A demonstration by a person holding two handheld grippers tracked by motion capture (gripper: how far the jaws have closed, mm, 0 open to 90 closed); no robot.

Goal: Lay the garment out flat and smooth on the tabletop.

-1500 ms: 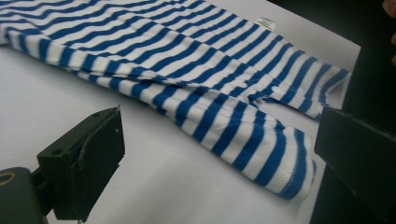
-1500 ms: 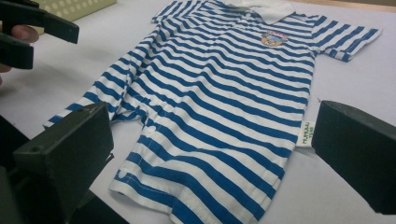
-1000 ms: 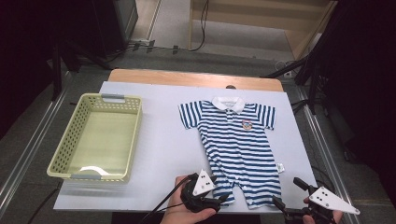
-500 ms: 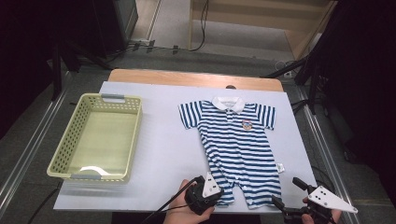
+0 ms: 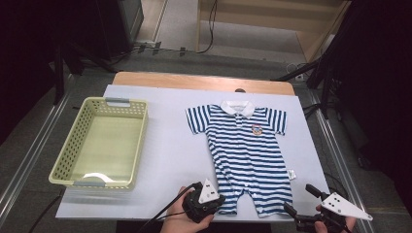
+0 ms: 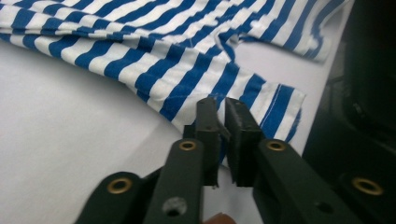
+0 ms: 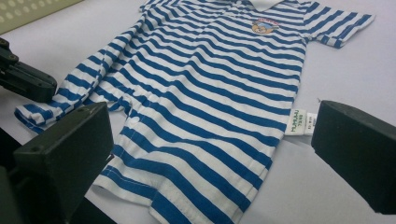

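- Dark floor and a wooden shelf unit frame the white table top (image 5: 165,155), which carries everything I am working with.
- My striped romper (image 5: 248,155) lies flat on the right half, collar away from me and the two leg cuffs toward my edge, so its long axis runs straight from me to the far side.
- My left gripper (image 5: 214,200) sits at the near edge on the romper's left leg cuff (image 6: 261,100). In the left gripper view its jaws have just been closing and now stand almost together at the cuff's hem. I judge they pinch the fabric edge, though the contact itself is hard to make out.
- My right gripper (image 5: 297,204) hovers just off the table's near right corner with its jaws spread wide and nothing between them.
- From the right gripper view the other leg cuff (image 7: 187,200) lies just ahead and slightly left of those open jaws, and the white care label (image 7: 299,122) sticks out from the side seam farther along.
- The right hand is nearer that free cuff, so the coming move is a short reach forward and inward.
- The yellow basket (image 5: 77,145) stands well apart on the left, empty.
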